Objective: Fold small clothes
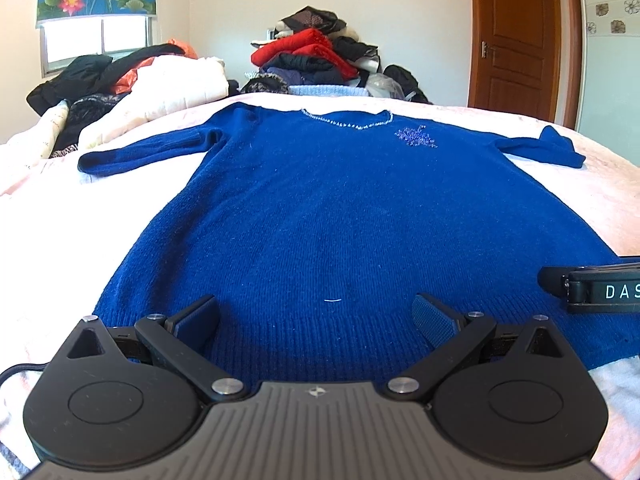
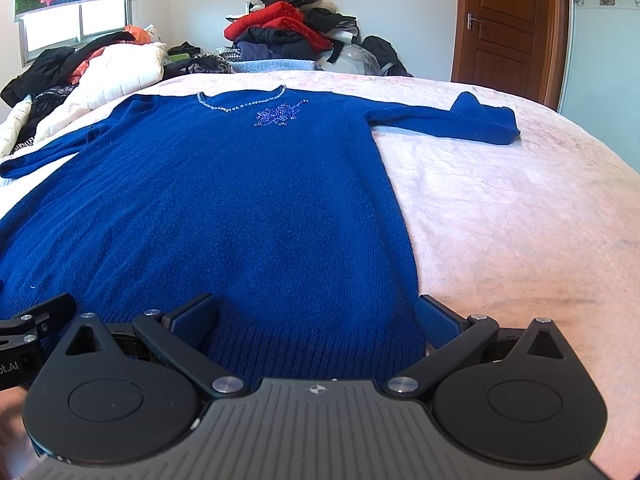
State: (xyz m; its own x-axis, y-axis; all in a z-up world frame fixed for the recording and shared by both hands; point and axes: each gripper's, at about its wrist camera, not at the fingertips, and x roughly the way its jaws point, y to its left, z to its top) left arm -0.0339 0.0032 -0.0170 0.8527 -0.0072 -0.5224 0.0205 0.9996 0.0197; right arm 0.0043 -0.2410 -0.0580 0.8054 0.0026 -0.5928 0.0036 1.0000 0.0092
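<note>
A blue knitted sweater (image 1: 320,208) lies flat, face up, on the bed, sleeves spread to both sides, beaded neckline at the far end. It also shows in the right wrist view (image 2: 224,200). My left gripper (image 1: 316,312) is open, low over the ribbed hem near its left part, holding nothing. My right gripper (image 2: 316,312) is open over the hem's right corner, its right finger (image 2: 438,318) just past the sweater's edge. The right gripper shows at the edge of the left wrist view (image 1: 600,290); the left gripper shows in the right wrist view (image 2: 36,320).
A pale pink bed cover (image 2: 500,208) lies under the sweater. A tall pile of clothes (image 1: 316,56) stands at the far end. More clothes and a white quilt (image 1: 132,80) lie at the far left. A wooden door (image 1: 520,36) is at the right.
</note>
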